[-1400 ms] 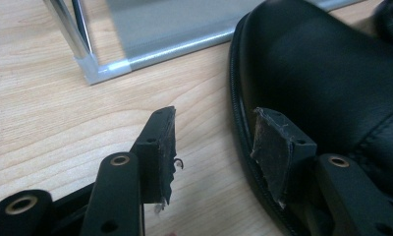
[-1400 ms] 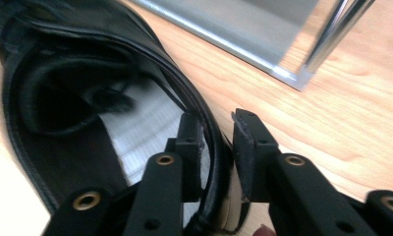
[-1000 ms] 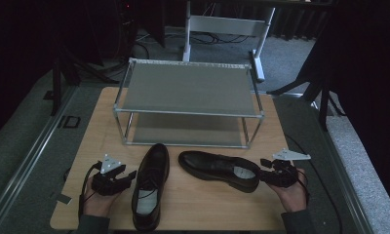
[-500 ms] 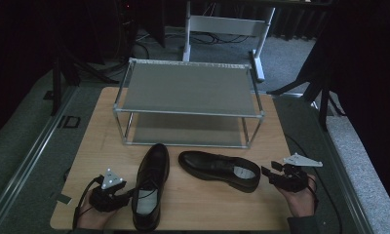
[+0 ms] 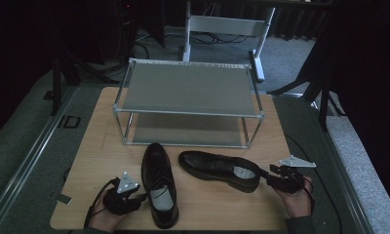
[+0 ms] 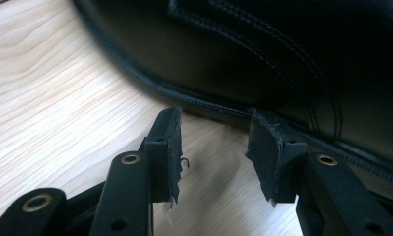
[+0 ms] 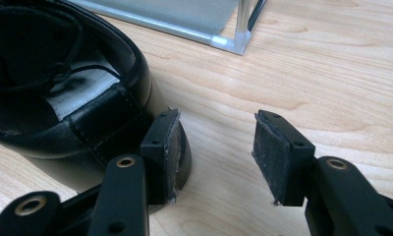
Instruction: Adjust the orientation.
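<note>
Two black leather shoes lie on the wooden table (image 5: pixel 93 146). The left shoe (image 5: pixel 159 187) points away from me; its stitched side (image 6: pixel 283 59) fills the left gripper view. My left gripper (image 5: pixel 137 199) sits low beside its heel end, jaws open and just closing a little, with nothing between the pads (image 6: pixel 170 142). The right shoe (image 5: pixel 220 169) lies crosswise, heel to the right. My right gripper (image 5: pixel 270 176) is at that heel (image 7: pixel 101 118), open; its left pad (image 7: pixel 171 147) is against the heel's outside, and bare wood shows between the jaws.
A two-tier metal shoe rack (image 5: pixel 188 87) with grey shelves stands behind the shoes; its front corner post (image 7: pixel 241 39) shows in the right gripper view. Beyond the table are dark floor, cables and a white frame (image 5: pixel 227 24).
My left hand has moved toward the near edge and in toward the left shoe's heel end. The right hand has barely shifted at the other shoe's heel.
</note>
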Demonstrator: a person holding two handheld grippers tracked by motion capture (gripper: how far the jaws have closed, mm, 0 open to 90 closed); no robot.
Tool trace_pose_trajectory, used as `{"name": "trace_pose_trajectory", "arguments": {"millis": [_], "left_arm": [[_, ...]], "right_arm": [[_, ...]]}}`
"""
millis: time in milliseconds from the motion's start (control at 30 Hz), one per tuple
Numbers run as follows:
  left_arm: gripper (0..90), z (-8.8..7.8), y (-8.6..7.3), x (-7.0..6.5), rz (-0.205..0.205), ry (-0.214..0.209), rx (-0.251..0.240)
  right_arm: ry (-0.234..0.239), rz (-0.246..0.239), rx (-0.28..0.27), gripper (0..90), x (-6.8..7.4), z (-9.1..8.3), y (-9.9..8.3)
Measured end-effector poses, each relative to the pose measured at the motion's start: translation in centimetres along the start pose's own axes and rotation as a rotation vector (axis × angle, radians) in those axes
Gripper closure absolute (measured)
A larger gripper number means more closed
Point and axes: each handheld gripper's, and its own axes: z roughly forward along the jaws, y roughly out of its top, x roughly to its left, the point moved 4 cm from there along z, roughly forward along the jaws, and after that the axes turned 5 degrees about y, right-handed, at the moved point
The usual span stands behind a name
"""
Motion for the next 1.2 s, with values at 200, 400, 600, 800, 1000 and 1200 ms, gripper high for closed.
{"name": "trace_pose_trajectory", "arguments": {"millis": [200,400,600,800,1000,1200], "left_arm": [[59.2,0.3,0.5,-1.2,0.041,-0.014,-0.004],[59.1,0.7,1.1,-2.3,0.079,-0.042,-0.013],[56.1,1.2,1.8,-3.4,0.105,-0.044,-0.017],[55.1,1.8,2.4,-5.3,0.165,-0.062,-0.025],[55.2,2.2,2.9,-6.9,0.203,-0.106,-0.029],[58.3,3.1,4.0,-10.3,0.299,-0.187,-0.040]], "right_arm": [[-0.009,0.016,-0.001,57.4,0.4,0.0,-0.6],[-0.009,0.038,0.002,62.9,0.8,-0.1,-1.1],[0.008,0.058,0.001,65.4,0.9,-0.1,-1.4],[0.013,0.065,-0.001,68.0,1.3,-0.2,-1.5],[0.039,0.081,-0.008,68.7,1.6,-0.3,-1.8],[0.048,0.090,-0.011,68.6,1.6,-0.3,-1.9]]}}
